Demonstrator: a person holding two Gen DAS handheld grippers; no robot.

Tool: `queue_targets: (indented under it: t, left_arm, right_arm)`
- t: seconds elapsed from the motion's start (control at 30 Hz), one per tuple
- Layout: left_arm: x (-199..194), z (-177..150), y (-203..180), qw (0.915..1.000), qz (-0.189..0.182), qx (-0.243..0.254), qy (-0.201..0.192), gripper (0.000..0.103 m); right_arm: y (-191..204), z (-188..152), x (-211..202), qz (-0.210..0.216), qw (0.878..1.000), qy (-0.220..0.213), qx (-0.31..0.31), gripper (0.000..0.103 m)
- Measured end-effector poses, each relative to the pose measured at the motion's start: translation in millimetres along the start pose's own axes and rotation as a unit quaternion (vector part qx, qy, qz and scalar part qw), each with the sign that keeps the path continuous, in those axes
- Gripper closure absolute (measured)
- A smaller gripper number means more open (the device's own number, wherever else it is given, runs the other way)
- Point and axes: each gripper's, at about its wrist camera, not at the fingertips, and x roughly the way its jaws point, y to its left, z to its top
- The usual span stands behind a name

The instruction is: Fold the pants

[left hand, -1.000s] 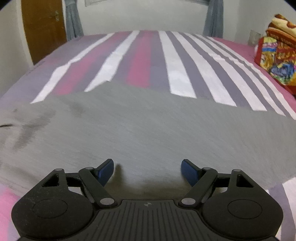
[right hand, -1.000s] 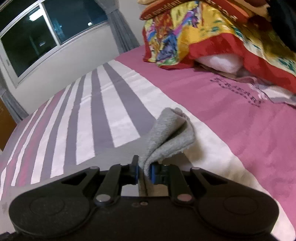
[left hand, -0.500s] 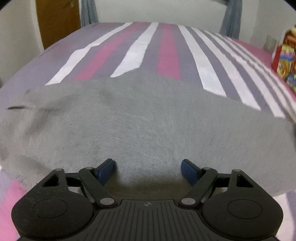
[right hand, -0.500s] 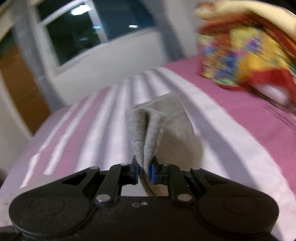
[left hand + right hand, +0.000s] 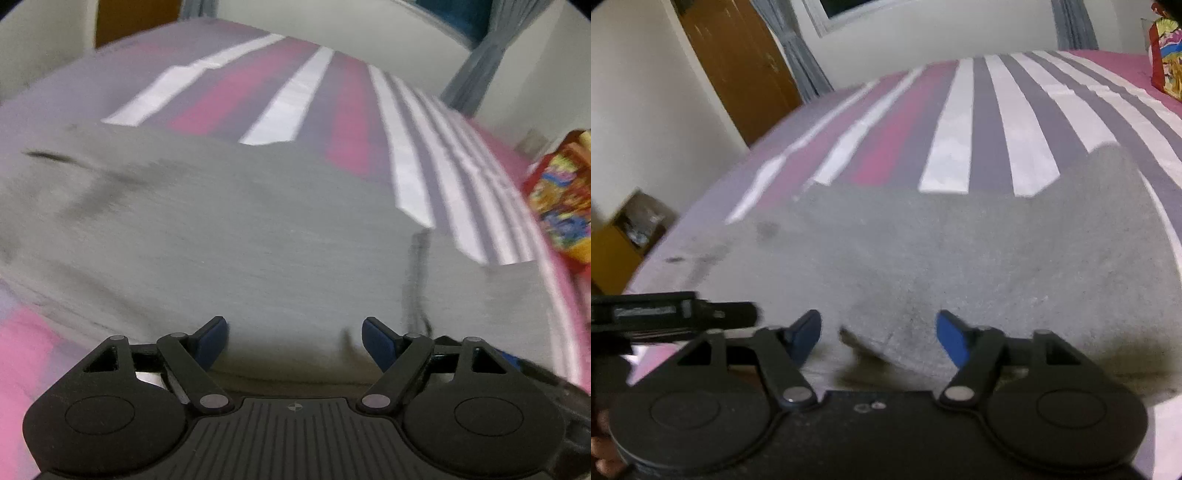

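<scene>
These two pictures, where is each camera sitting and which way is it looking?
Left wrist view: sits on the left tongs, looking forward and down over the gray pants on the striped bedspread; its own open blue pads show.
Right wrist view: sits on the right tongs, looking down at the pants toward a wooden door; its jaws have just opened, pads off the cloth, and a black device intrudes at left, likely the other tongs.
Shared: the pants, bedspread, and colorful bedding at right.
</scene>
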Motion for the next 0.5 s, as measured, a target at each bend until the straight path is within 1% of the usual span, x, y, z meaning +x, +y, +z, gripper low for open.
queue_targets:
  t: [0.03, 0.1, 0.2, 0.3, 0.37, 0.5]
  left_arm:
    - [1, 1, -3, 0.9998, -0.020, -0.004, 0.004, 0.023]
    - [2, 2, -11, 0.9982, -0.057, -0.015, 0.014, 0.023]
    - [9, 0, -24, 0.9938, -0.102, -0.030, 0.032, 0.023]
    - [21, -4, -36, 0.9923, -0.112, -0.033, 0.041, 0.023]
    - [30, -7, -42, 0.9919, -0.114, -0.034, 0.045, 0.023]
    - [49, -16, -48, 0.9890, -0.131, -0.046, 0.051, 0.024]
  right_arm:
    - [0, 3, -7, 0.002, 1.000, -0.008, 0.000, 0.035]
    - [-7, 13, -30, -0.001, 0.999, -0.043, 0.003, 0.034]
    - [-26, 19, -64, -0.020, 0.996, -0.089, 0.008, 0.028]
    - [-48, 17, -86, -0.035, 0.993, -0.111, 0.030, 0.028]
    - [-65, 13, -95, -0.043, 0.991, -0.116, 0.045, 0.028]
    - [-89, -4, -106, -0.062, 0.988, -0.118, 0.078, 0.028]
